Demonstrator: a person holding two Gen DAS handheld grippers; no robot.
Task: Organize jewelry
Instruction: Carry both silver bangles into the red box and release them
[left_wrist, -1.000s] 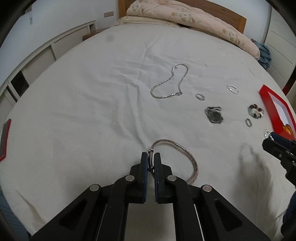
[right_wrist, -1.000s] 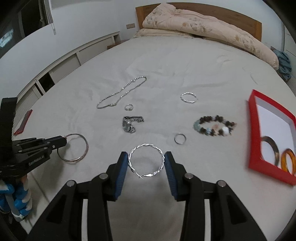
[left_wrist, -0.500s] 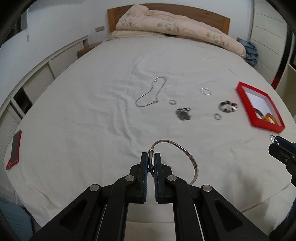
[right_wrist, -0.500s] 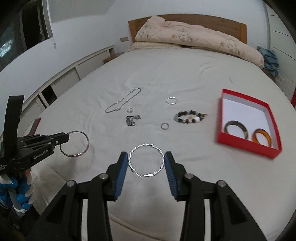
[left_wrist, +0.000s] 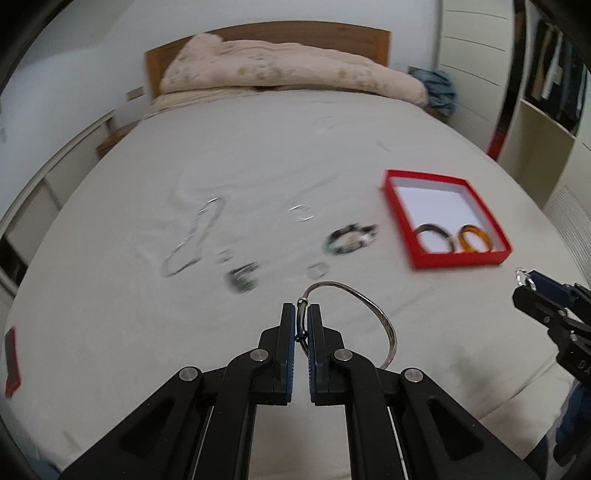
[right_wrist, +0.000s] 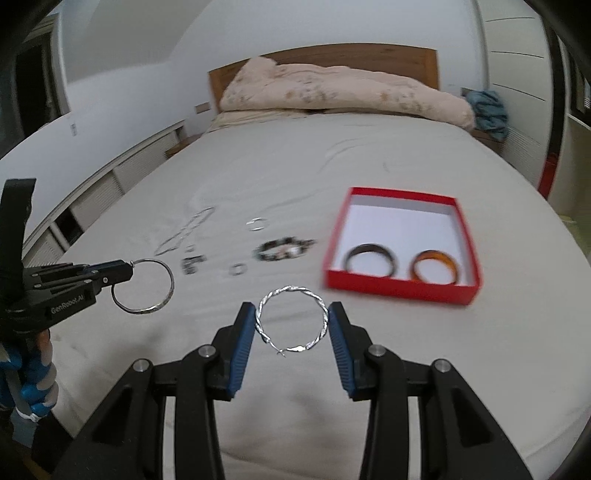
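My left gripper (left_wrist: 302, 314) is shut on a plain silver bangle (left_wrist: 373, 312), held above the white bed; the right wrist view shows that same left gripper (right_wrist: 127, 271) with the silver bangle (right_wrist: 168, 291) hanging from its tip. My right gripper (right_wrist: 291, 317) is shut on a twisted silver bangle (right_wrist: 325, 314), pads pressing its two sides. A red box (right_wrist: 402, 288) holds a dark bangle (right_wrist: 371, 260) and an amber bangle (right_wrist: 436, 266). The red box (left_wrist: 454, 254) lies right of centre in the left wrist view.
Loose on the sheet lie a silver chain (left_wrist: 192, 240), a beaded bracelet (left_wrist: 349, 238), a silver hoop (left_wrist: 301, 212), small rings (left_wrist: 317, 269) and a dark clasp piece (left_wrist: 242, 278). A folded quilt (right_wrist: 332, 92) lies against the headboard. A red object (left_wrist: 11, 362) sits at the bed's left edge.
Both grippers have pulled back and risen with their bangles, so the bed looks farther and the red box has come fully into view. The grips are unchanged.
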